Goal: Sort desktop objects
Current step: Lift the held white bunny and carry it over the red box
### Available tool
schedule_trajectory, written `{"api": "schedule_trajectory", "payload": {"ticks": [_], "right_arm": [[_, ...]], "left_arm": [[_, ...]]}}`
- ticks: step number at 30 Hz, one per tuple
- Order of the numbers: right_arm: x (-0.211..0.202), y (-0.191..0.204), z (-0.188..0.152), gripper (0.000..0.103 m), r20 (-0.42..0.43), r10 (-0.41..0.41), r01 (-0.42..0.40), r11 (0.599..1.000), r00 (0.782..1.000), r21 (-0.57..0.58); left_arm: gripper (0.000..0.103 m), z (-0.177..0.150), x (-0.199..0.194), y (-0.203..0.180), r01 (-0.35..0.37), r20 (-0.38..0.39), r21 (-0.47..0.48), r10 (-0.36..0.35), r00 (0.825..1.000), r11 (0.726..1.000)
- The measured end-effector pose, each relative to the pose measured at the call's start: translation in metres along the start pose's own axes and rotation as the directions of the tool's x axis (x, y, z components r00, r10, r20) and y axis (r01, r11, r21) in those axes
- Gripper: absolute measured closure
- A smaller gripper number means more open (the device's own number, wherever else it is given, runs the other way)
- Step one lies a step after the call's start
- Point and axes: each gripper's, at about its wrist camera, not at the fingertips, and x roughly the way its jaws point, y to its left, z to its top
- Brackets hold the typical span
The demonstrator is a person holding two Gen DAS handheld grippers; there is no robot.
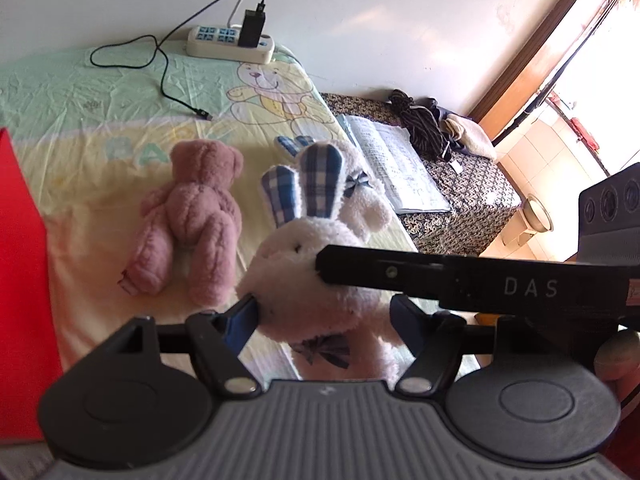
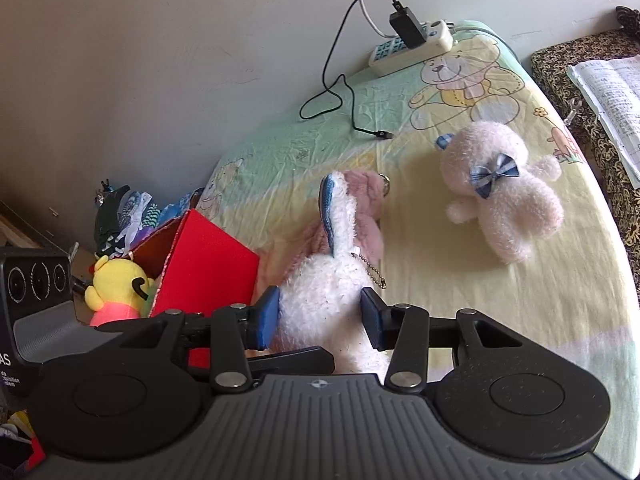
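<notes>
The left gripper (image 1: 324, 316) and the right gripper (image 2: 320, 316) both have their jaws closed partway on the fluffy white plush rabbit with blue checked ears (image 1: 316, 276), the blue pads pressing its sides from two directions above the pastel cartoon-bear cloth covering the worktop (image 2: 500, 300). Beyond it lie a pink-brown plush bear (image 1: 192, 220) and a second white plush animal with a checked bow (image 2: 504, 188); the red open box (image 2: 204, 264) holds a yellow plush toy (image 2: 116, 284). Farthest, a white power strip (image 1: 230, 42) rests against the wall.
</notes>
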Motion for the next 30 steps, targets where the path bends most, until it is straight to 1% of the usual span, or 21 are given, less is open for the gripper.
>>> {"api": "schedule_trajectory", "payload": {"ticks": [4, 9, 12, 16, 19, 23, 25, 30], "right_arm": [[-0.003, 0.03, 0.0, 0.057, 0.052, 0.036, -0.034, 0.998, 0.998, -0.046], [0.002, 0.074, 0.006, 0.057, 0.116, 0.097, -0.083, 0.989, 0.988, -0.121], [0.011, 0.102, 0.01, 0.057, 0.147, 0.141, -0.115, 0.979, 0.979, -0.17], [0.032, 0.134, 0.016, 0.057, 0.175, 0.188, -0.151, 0.967, 0.967, -0.206], [0.052, 0.151, 0.019, 0.057, 0.19, 0.22, -0.178, 0.961, 0.957, -0.213], [0.082, 0.168, 0.017, 0.057, 0.209, 0.234, -0.188, 0.958, 0.949, -0.219], [0.098, 0.173, 0.013, 0.057, 0.214, 0.225, -0.177, 0.959, 0.951, -0.22], [0.13, 0.178, -0.001, 0.057, 0.218, 0.181, -0.139, 0.971, 0.959, -0.193]], "left_arm": [[0.03, -0.001, -0.035, 0.01, -0.006, 0.073, 0.008, 0.006, 0.997, 1.0], [0.03, 0.003, -0.08, 0.034, -0.015, 0.167, 0.007, 0.014, 0.986, 1.0], [0.03, 0.009, -0.109, 0.049, -0.052, 0.222, 0.031, 0.044, 0.974, 0.998], [0.03, 0.017, -0.138, 0.074, -0.105, 0.265, 0.057, 0.086, 0.96, 0.993], [0.03, 0.022, -0.154, 0.095, -0.147, 0.287, 0.073, 0.12, 0.95, 0.986], [0.03, 0.027, -0.159, 0.123, -0.218, 0.297, 0.101, 0.179, 0.938, 0.971], [0.03, 0.028, -0.154, 0.137, -0.243, 0.28, 0.113, 0.203, 0.938, 0.964], [0.03, 0.024, -0.133, 0.17, -0.265, 0.222, 0.131, 0.233, 0.947, 0.955]]}}
